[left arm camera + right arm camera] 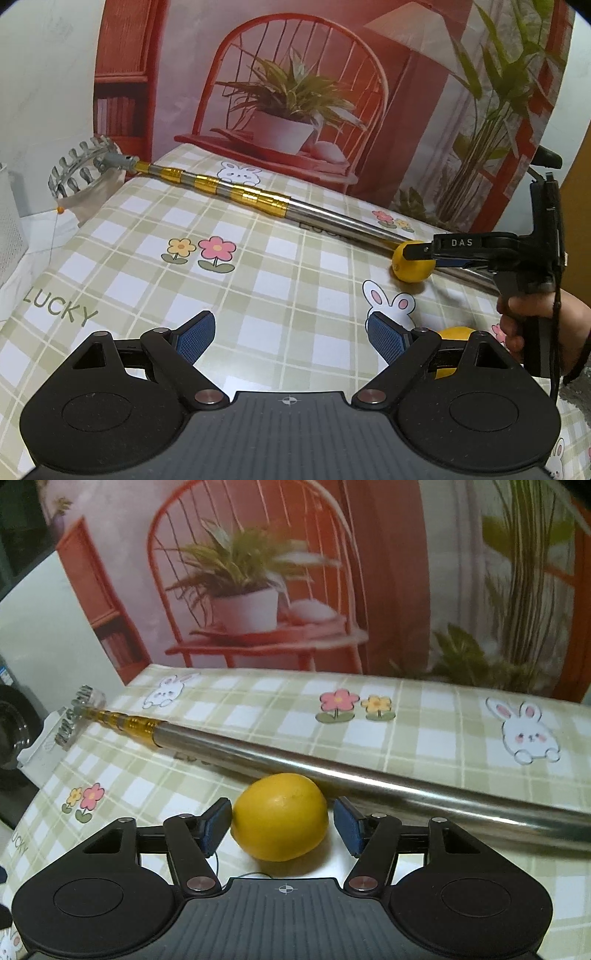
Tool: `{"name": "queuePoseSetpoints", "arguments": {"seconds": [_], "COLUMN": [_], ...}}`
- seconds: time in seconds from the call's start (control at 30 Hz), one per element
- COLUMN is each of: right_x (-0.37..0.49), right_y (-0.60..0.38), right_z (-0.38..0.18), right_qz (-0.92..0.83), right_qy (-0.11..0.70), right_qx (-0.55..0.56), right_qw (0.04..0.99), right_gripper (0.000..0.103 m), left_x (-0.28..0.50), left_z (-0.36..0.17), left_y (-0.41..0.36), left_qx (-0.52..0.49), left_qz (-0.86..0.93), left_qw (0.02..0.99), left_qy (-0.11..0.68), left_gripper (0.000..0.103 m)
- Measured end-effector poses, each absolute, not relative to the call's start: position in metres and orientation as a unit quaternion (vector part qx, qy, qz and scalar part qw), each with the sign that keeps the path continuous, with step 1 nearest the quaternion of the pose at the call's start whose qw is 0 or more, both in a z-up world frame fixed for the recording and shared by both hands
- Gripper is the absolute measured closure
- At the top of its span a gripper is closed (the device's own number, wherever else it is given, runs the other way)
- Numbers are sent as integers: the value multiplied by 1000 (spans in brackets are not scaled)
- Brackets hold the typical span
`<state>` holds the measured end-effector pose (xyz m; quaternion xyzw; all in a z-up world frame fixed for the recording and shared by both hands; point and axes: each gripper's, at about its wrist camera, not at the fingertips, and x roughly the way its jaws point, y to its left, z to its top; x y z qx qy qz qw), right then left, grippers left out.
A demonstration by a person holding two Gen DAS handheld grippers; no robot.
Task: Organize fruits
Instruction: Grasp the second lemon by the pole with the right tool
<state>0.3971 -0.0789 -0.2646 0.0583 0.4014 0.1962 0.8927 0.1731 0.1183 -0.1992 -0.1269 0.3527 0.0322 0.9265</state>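
Lemon-like yellow oval fruit (280, 816) sits low in the middle of the right wrist view, between the blue-padded fingers of the right claw (282, 825), which stand apart: the left pad looks to be at its skin, the right pad just beside it with a sliver of gap. Its long axis runs roughly left to right across that frame, and it rests on the green-and-white checked cloth with rabbits and flowers covering the worktop (424, 734). Just behind it lies one long telescoping steel pole with gold bands (332, 766), slanting from the toothed picker head at middle left down to the right edge — little room on that far side.

In the left wrist view two yellow fruits show: this one at middle right, and a second (456, 334) at lower right, half hidden behind the left claw (291, 338), whose fingers are spread wide over bare cloth. Open worktop stretches left and centre; its edge drops away at far left.
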Motion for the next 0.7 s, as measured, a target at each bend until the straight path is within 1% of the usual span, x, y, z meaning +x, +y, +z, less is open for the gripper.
{"name": "queuePoseSetpoints", "arguments": {"seconds": [0.2, 0.37, 0.53, 0.7], "right_x": [405, 401, 386, 363], "right_y": [-74, -76, -84, -100], "right_z": [-272, -271, -262, -242], "right_qz": [197, 193, 193, 199], "right_qy": [421, 424, 418, 400], "right_qx": [70, 73, 72, 82], "right_qw": [882, 882, 885, 891], "right_gripper": [44, 46, 46, 46], "left_x": [176, 173, 171, 164], "left_z": [-204, -203, -199, -191], "left_y": [120, 117, 113, 106], "left_qx": [-134, -134, -131, -126], "left_qz": [29, 24, 19, 13], "left_qw": [923, 923, 923, 925], "left_qy": [360, 361, 363, 359], "left_gripper": [12, 12, 12, 12]}}
